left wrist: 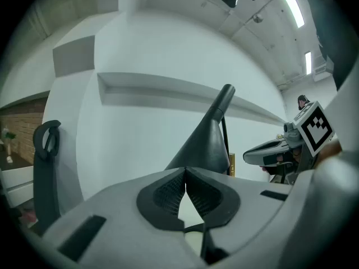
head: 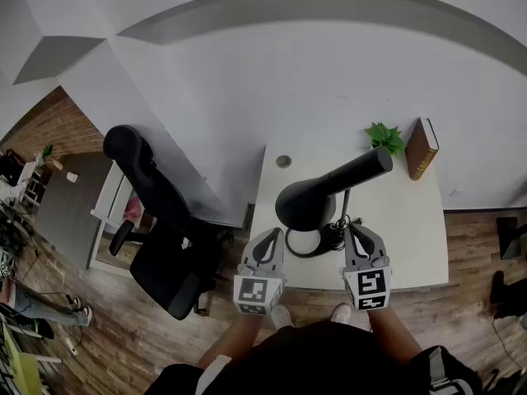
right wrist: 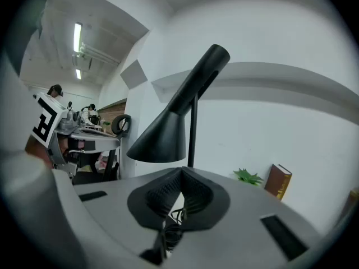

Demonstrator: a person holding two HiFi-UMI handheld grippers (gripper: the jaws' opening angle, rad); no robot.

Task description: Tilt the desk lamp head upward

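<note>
At six o'clock in the head view the person's dark clothing is seen, and just beyond it two grippers are held over the near edge of the white desk (head: 412,229). The left gripper (head: 268,237) is placed at seven o'clock of the pale round lamp base (head: 306,242) and the right gripper (head: 355,230) at four o'clock of it. Neither is seen to touch the lamp. In the left gripper view the jaws are shown closed tip to tip, with nothing caught between them. The right gripper's jaws are shown closed and empty in the same way in its own view, where a coiled black cable (right wrist: 174,217) is glimpsed past them on the desk.

Between the grippers and a little farther off, the desk lamp head (head: 317,194) is carried above the base on a thin black stem (right wrist: 192,133). It is a black cone whose wide mouth is turned down and toward seven o'clock, while its narrow tube is slanted up toward two o'clock.

Farther on, a round grommet hole (head: 283,161) is set in the desk at eleven o'clock of the lamp. A green plant (head: 385,138) and an upright brown book (head: 422,148) are placed at the far right corner, against the white wall (head: 247,72). A black office chair (head: 152,220) is parked at nine o'clock of the desk, on the wood floor (head: 107,327)
</note>
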